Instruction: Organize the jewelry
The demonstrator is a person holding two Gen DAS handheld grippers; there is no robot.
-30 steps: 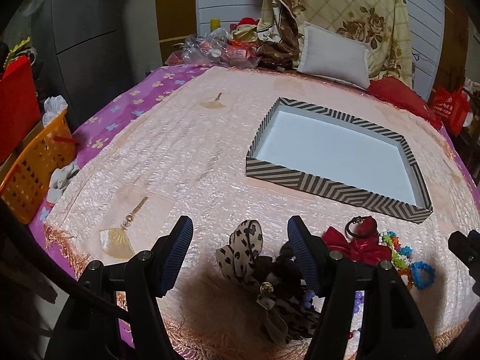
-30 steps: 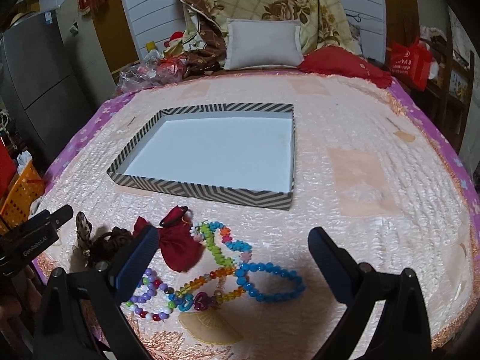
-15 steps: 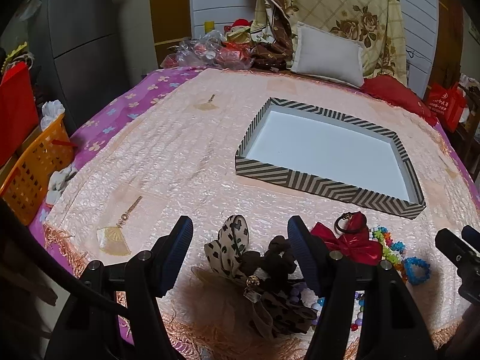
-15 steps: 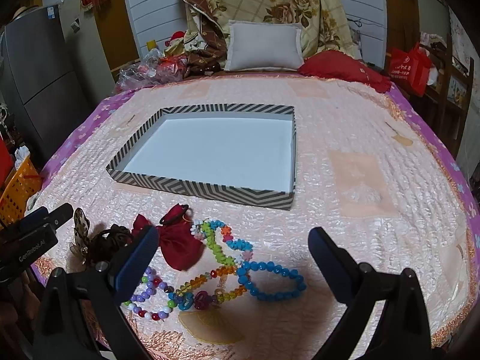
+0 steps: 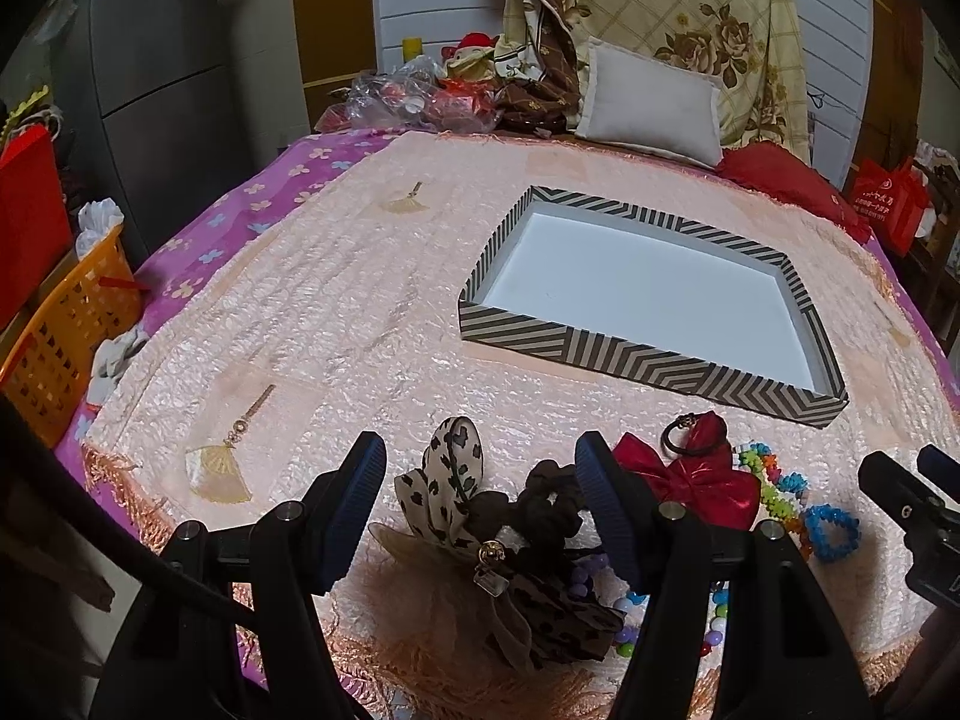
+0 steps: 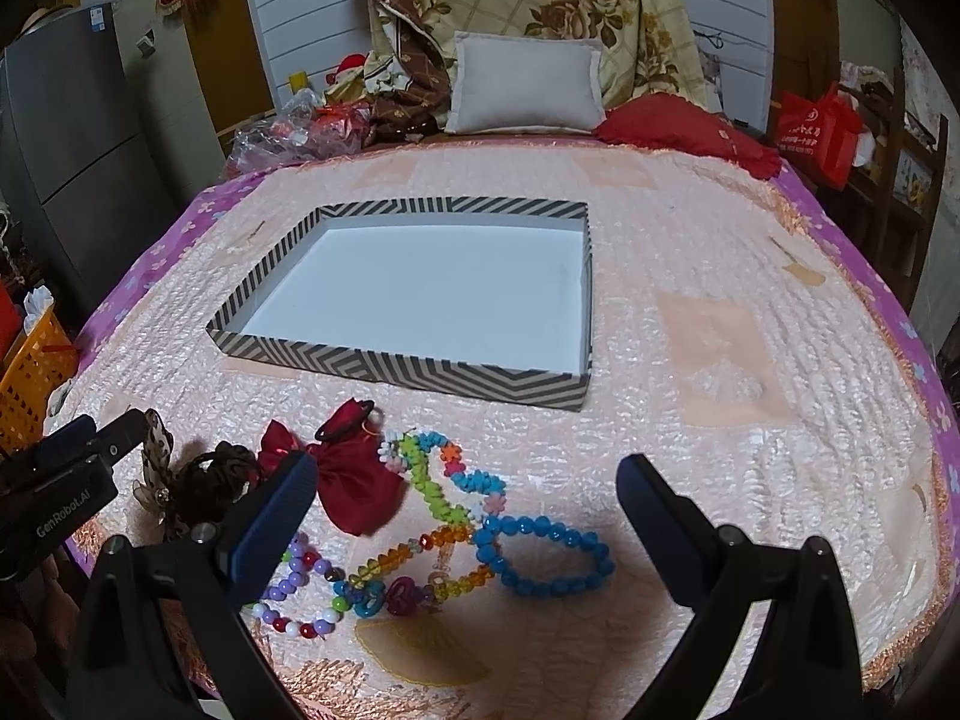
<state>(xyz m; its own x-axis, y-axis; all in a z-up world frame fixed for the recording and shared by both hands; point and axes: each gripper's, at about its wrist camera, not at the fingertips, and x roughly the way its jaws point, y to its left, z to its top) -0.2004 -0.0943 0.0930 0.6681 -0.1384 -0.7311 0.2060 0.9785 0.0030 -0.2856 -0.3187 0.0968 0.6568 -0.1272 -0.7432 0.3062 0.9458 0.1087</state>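
A shallow striped box (image 5: 651,361) (image 6: 420,369) with a white floor lies empty on the pink bedspread. Near the bed's front edge is a pile: a leopard-print hair bow (image 5: 450,480), a dark brown scrunchie (image 5: 549,507) (image 6: 213,477), a red bow (image 5: 696,480) (image 6: 351,486), a blue bead bracelet (image 6: 543,555) and several coloured bead strings (image 6: 432,480). My left gripper (image 5: 480,501) stands open above the leopard bow and scrunchie. My right gripper (image 6: 468,516) is open wide over the bead strings, holding nothing.
A white cushion (image 6: 525,84), a red cushion (image 6: 684,132) and a folded quilt (image 5: 672,18) lie at the bed's far end. An orange basket (image 5: 60,330) stands off the left side beside a grey fridge (image 5: 150,60). A red bag (image 6: 819,129) is at the right.
Both grippers have drawn back a little toward the front edge, so the box and the pile sit slightly farther away. Both stay open; nothing on the bed moved.
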